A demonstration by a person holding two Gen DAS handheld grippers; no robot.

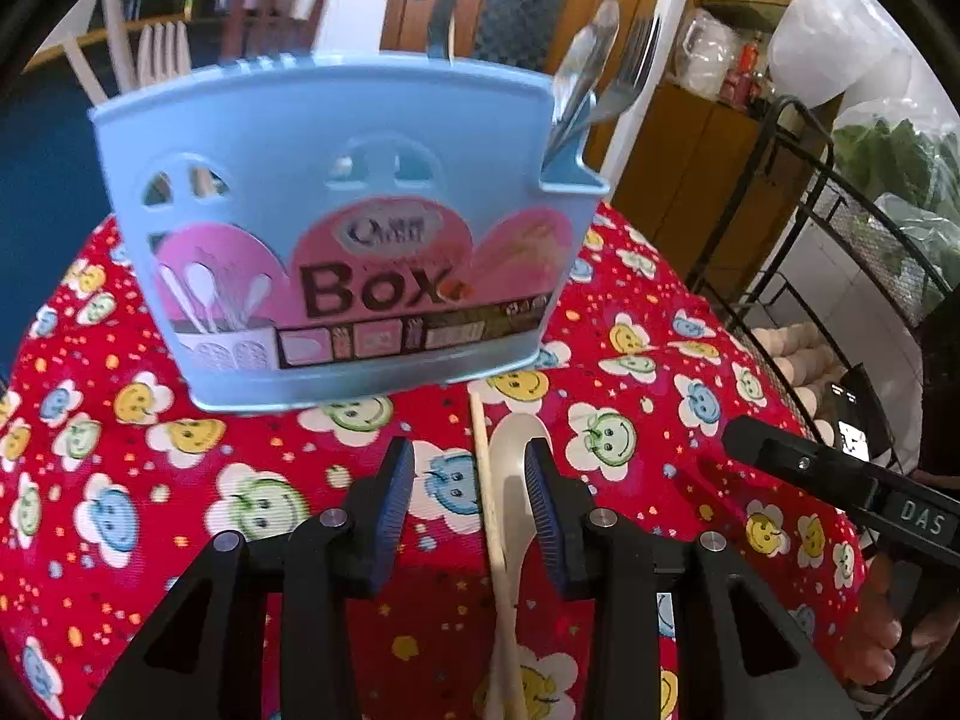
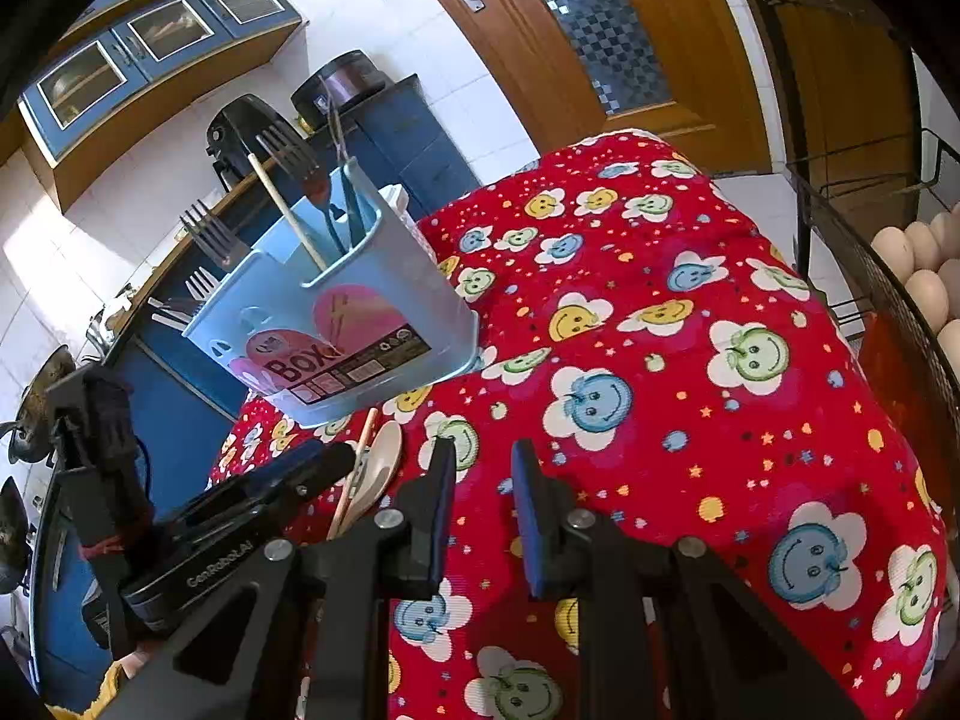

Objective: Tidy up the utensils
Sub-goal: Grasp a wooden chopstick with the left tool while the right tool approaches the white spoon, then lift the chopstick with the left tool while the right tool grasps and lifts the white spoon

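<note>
A light blue utensil box (image 1: pixel 348 228) stands on the red smiley tablecloth (image 1: pixel 630 372), with forks and other utensils upright in it. It also shows in the right wrist view (image 2: pixel 336 324). A cream plastic spoon (image 1: pixel 513 516) and a wooden chopstick (image 1: pixel 489 498) lie on the cloth in front of the box. My left gripper (image 1: pixel 471 492) is open just above them, the spoon bowl near its right finger. My right gripper (image 2: pixel 483 492) is open and empty over bare cloth, right of the spoon (image 2: pixel 375 474). It also shows in the left wrist view (image 1: pixel 780 462).
A black wire rack (image 1: pixel 840 252) with eggs (image 2: pixel 924 276) stands to the right of the table. A wooden door (image 2: pixel 600 30) and blue cabinets (image 2: pixel 150 42) are behind. The cloth falls away at the table's far and left edges.
</note>
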